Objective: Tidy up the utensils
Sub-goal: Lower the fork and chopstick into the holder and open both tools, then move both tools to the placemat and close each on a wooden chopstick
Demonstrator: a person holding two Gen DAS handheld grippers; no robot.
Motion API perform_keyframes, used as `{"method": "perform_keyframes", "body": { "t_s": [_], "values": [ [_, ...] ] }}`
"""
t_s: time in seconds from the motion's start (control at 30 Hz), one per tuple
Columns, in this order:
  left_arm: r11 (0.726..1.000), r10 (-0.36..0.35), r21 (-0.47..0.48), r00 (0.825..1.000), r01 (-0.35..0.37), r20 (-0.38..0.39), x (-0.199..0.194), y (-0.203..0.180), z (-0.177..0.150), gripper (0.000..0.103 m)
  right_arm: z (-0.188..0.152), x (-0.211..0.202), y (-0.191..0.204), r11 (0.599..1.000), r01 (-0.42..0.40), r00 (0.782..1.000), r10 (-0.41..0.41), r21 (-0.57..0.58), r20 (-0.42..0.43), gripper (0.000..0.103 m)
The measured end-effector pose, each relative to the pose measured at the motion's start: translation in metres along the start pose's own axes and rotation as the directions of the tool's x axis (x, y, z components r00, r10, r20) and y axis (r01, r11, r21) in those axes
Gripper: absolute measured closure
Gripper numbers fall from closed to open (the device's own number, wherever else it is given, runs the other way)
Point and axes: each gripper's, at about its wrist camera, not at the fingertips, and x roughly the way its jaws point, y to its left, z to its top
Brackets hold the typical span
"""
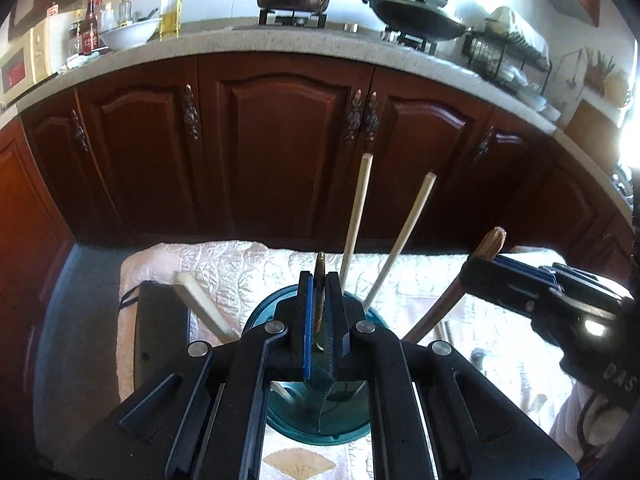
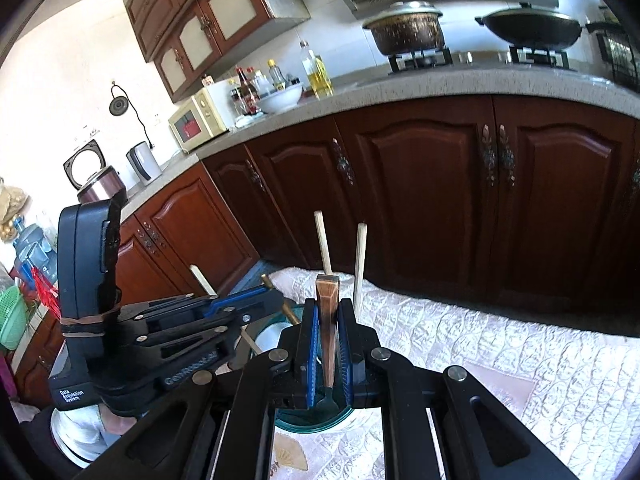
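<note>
Our left tool (image 1: pixel 319 312) is clamped on a gold-coloured utensil handle (image 1: pixel 319 280), standing upright between its fingers directly over the teal holder (image 1: pixel 360 400). Just right of it, our right tool (image 2: pixel 329 344) grips a brown wooden handle (image 2: pixel 328 320) (its lower end dips into the same holder). Two pale chopsticks (image 1: pixel 356 216) lean out of the holder just ahead of both tools, above the quilted cloth (image 1: pixel 240 264) on the table.
</note>
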Motion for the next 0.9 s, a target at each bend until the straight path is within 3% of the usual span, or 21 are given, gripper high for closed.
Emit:
{"method": "perform_keyframes", "body": {
  "t_s": [0.37, 0.47, 0.9],
  "values": [
    [0.999, 0.004, -0.045, 0.998, -0.007, -0.066, 0.023, 0.004, -0.016, 0.098, -0.015, 0.025, -0.025, 0.996, -0.006, 0.998, 0.011, 0.093, -0.055, 0.092],
    [0.998, -0.007, -0.066, 0.998, 0.003, -0.063, 0.018, 0.005, -0.016, 0.09, -0.017, 0.02, -0.031, 0.994, -0.008, 0.999, 0.013, 0.113, -0.044, 0.08],
    [0.992, -0.098, -0.074, 0.995, 0.098, 0.003, -0.051, -0.016, -0.038, 0.069, -0.048, -0.032, -0.04, 0.995, 0.026, 0.999, -0.024, 0.101, -0.029, 0.075]
  ]
}}
